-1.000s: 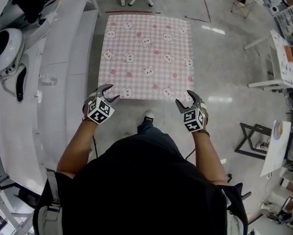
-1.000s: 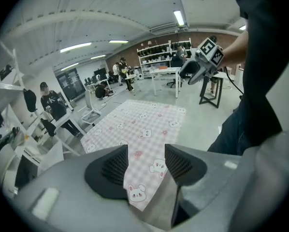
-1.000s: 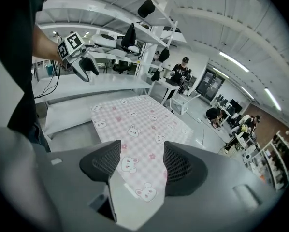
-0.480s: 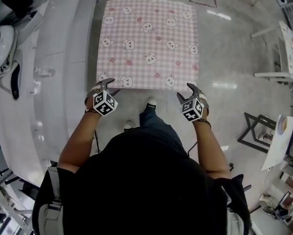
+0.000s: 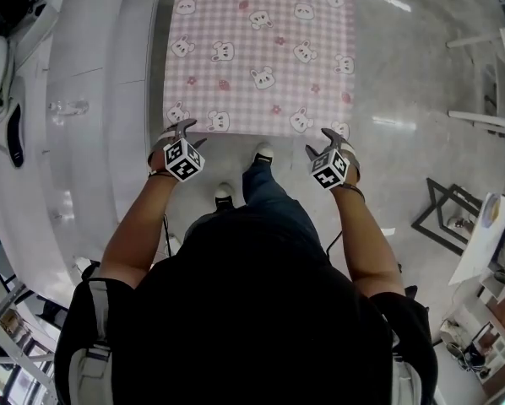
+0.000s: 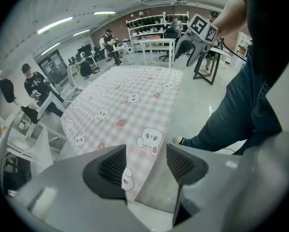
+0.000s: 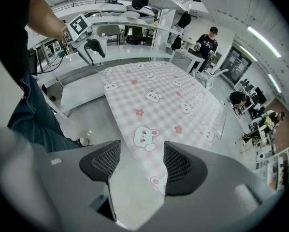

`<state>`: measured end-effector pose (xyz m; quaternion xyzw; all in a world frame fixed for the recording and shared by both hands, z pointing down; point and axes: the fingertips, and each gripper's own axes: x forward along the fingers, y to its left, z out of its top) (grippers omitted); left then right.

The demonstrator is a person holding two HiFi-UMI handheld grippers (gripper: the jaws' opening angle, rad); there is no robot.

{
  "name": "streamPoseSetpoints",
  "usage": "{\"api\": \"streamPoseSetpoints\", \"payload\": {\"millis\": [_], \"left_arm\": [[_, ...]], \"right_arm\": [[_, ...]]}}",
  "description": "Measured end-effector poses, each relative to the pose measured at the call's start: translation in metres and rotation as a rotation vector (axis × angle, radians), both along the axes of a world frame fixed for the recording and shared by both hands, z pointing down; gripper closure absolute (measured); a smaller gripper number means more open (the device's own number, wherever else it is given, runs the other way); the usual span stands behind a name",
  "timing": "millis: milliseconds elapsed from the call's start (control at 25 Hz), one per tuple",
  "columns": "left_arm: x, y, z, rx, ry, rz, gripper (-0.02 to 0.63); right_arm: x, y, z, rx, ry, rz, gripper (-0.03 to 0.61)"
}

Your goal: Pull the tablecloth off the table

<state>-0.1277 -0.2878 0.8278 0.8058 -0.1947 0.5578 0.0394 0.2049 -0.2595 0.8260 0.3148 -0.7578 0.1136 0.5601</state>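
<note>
A pink checked tablecloth (image 5: 261,49) printed with bunnies lies flat over a table in front of me. My left gripper (image 5: 178,130) hangs over its near left corner. In the left gripper view that corner (image 6: 135,178) shows between the jaws of the left gripper (image 6: 144,166), which stand wide apart and do not press it. My right gripper (image 5: 328,139) is at the near right corner, also open. In the right gripper view the cloth's near edge (image 7: 151,144) runs between the separated pads (image 7: 179,164) of the right gripper (image 7: 140,163).
A long white bench (image 5: 92,99) runs along the cloth's left side. My shoes (image 5: 261,153) stand on the grey floor just under the near edge. A black folding stand (image 5: 447,218) and white tables (image 5: 489,121) are at the right. People (image 7: 206,40) work far behind.
Both grippers have sunk toward the cloth's near corners and tilted further down. Their jaws have stayed open. The cloth lies as before.
</note>
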Motion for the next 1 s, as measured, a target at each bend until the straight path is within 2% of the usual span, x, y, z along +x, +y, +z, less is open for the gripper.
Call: {"api": "streamPoseSetpoints", "payload": {"millis": [360,560,1000], "left_arm": [[0.007,0.006,0.044,0.003,-0.049,0.003,0.325],[0.015,0.003,0.068,0.009,-0.075,0.011,0.313],[0.008,0.002,0.122,0.029,-0.211,0.062,0.26]], "right_arm": [[-0.007,-0.001,0.05,-0.04,0.045,-0.04,0.247],[-0.002,-0.005,0.074,-0.043,0.079,-0.059,0.207],[-0.004,-0.006,0.115,-0.059,0.159,-0.118,0.153]]}}
